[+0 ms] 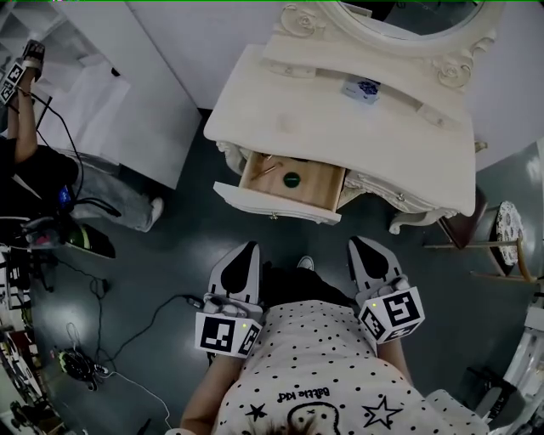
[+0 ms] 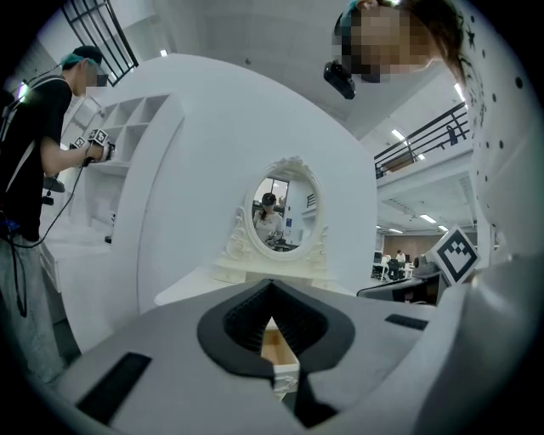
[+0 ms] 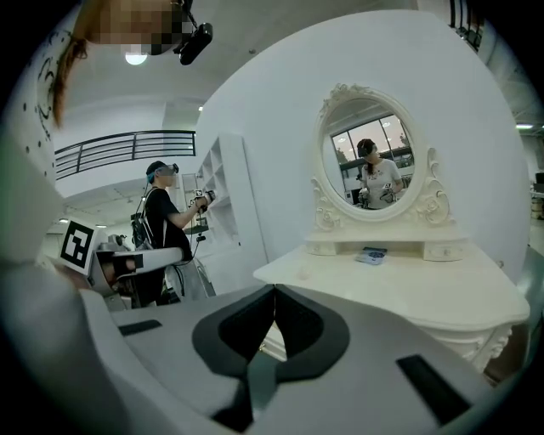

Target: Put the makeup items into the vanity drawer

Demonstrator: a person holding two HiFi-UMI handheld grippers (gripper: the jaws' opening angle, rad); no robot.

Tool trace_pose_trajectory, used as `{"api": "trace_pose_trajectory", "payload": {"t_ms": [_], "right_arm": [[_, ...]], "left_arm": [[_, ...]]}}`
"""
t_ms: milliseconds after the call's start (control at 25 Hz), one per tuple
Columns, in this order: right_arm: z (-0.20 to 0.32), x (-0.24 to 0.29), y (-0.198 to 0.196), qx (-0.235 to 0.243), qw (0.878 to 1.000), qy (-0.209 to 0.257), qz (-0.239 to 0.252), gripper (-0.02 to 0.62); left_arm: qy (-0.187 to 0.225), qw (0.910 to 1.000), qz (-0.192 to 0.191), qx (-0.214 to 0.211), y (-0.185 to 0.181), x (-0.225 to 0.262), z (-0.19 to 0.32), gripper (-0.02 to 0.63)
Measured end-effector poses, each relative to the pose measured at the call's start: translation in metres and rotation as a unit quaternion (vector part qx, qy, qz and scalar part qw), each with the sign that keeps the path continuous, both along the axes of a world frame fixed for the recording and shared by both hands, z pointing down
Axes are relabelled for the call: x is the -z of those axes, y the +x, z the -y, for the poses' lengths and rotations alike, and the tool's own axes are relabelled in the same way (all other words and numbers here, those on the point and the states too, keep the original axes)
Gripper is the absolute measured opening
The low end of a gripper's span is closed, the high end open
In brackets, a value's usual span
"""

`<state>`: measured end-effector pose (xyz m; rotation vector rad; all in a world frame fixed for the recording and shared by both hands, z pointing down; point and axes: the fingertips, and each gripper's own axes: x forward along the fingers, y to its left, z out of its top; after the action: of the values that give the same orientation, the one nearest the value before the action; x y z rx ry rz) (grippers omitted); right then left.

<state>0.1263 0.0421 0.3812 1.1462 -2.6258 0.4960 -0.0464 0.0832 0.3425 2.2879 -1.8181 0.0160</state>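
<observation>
On the vanity's surface (image 1: 340,127), close under the mirror (image 1: 408,21), a small flat packet (image 1: 361,88) with blue print is lying alone. It is looking like the one makeup item not yet stowed. Below it the drawer (image 1: 319,185) is standing pulled out. A round dark-green pot (image 1: 291,179) and a thin stick (image 1: 265,168) are lying in its left half, near each other but apart, leaving the right half bare.

Both grippers are hanging well back from the vanity, close to the person's body. The left gripper (image 1: 246,251) is keeping its jaws clenched on nothing, and the right gripper (image 1: 360,245) is likewise closed and empty, with its tips meeting.

The packet is probably going to feel light and fairly stiff, with a smooth, somewhat slippery face. Whether it is a hard compact or a soft sachet is too small to tell. Lying flat, it is offering little height to the jaws, so the likely hold is across its two long edges, with the gripper coming down steeply and the jaws opened just wider than the packet. A gentle squeeze is looking wise, since a pressed-powder case could crack and a thin sachet could buckle or skid away toward the mirror base.
</observation>
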Motion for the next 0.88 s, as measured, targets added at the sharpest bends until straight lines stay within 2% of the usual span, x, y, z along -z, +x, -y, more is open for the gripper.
{"api": "trace_pose_trajectory", "payload": {"t_ms": [480,880], "right_arm": [[0.035,-0.008,-0.004,0.005,1.0,-0.008,-0.016,0.009],[0.096,-0.003,-0.049,-0.045,0.998,-0.025,-0.019,0.009]], "left_arm": [[-0.007,0.9999,-0.003,-0.008,-0.006,-0.007,0.041,0.006],[-0.019,0.9991,-0.006,-0.037,-0.066,-0.002,0.112,0.006]]}}
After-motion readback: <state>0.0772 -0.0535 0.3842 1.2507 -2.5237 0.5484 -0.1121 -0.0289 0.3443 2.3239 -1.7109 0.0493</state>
